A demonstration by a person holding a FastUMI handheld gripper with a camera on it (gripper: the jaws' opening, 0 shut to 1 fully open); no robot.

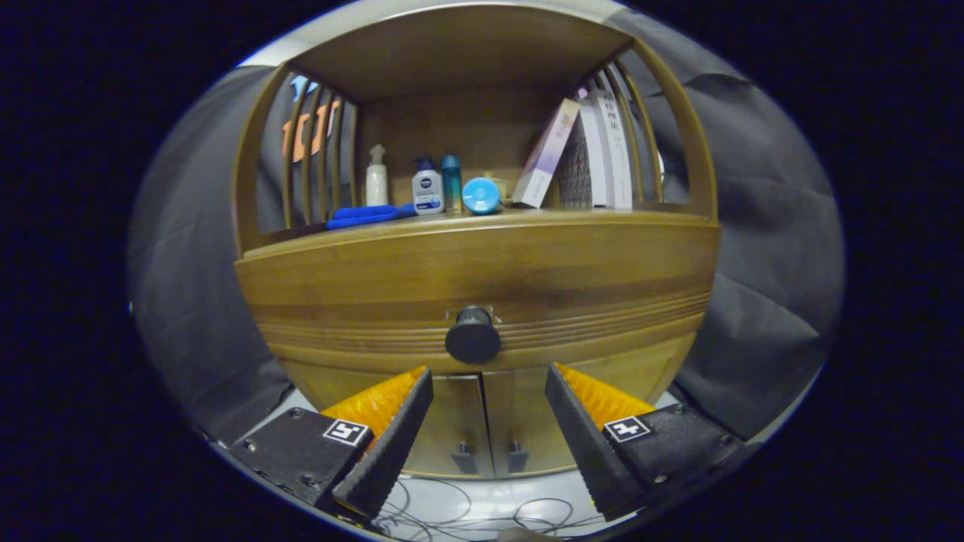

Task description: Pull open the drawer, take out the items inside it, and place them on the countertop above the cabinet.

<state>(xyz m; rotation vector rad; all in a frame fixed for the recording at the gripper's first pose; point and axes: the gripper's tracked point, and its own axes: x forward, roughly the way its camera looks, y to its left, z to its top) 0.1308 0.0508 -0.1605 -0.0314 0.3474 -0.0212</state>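
A wooden cabinet fills the scene ahead of me. Its drawer (pixel 482 282) is closed, with a round dark knob (pixel 472 336) at the middle of its front. My gripper (pixel 488 376) is open, its two fingers spread wide just below the knob and a little short of it, holding nothing. The countertop (pixel 482 220) runs above the drawer, under a shelf roof. The drawer's contents are hidden.
On the countertop stand a white pump bottle (pixel 376 179), a small white-and-blue bottle (pixel 427 188), a teal tube (pixel 451 183), a blue round case (pixel 481 196), a flat blue item (pixel 361 216) and leaning books (pixel 584 154). Two lower cabinet doors (pixel 482 421) are closed. Cables (pixel 482 512) lie on the floor.
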